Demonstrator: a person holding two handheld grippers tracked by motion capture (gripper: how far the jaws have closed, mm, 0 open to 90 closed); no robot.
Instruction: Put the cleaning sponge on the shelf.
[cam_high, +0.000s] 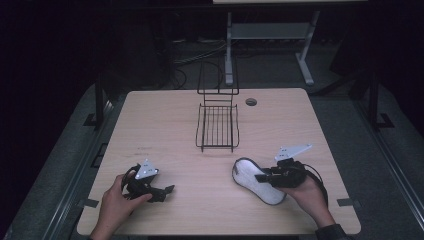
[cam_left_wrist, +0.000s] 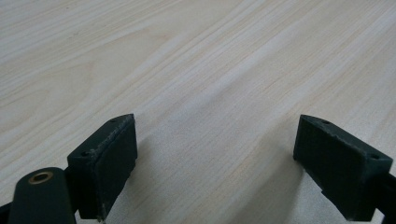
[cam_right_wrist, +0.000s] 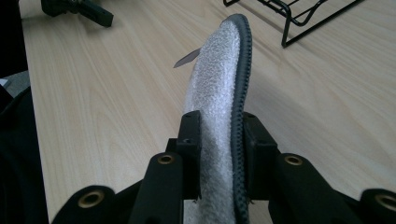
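Observation:
A white fleecy insole (cam_high: 254, 179) with a dark grey rim lies tilted at the front right of the table. My right gripper (cam_high: 263, 177) is shut on its middle. In the right gripper view the insole (cam_right_wrist: 215, 88) stands on edge between the two black jaws, its tip curving away toward the wire rack. A small white tag sticks out on its left side. My left gripper (cam_high: 167, 190) rests at the front left of the table, held by a hand. Its jaws are wide apart over bare wood in the left gripper view, left gripper (cam_left_wrist: 215, 154) open with nothing between them.
A black wire rack (cam_high: 218, 126) stands at the middle of the table, its tall back toward the far edge. A round cable hole (cam_high: 251, 102) sits to its right. The wooden table (cam_high: 150, 125) has bare wood on both sides of the rack.

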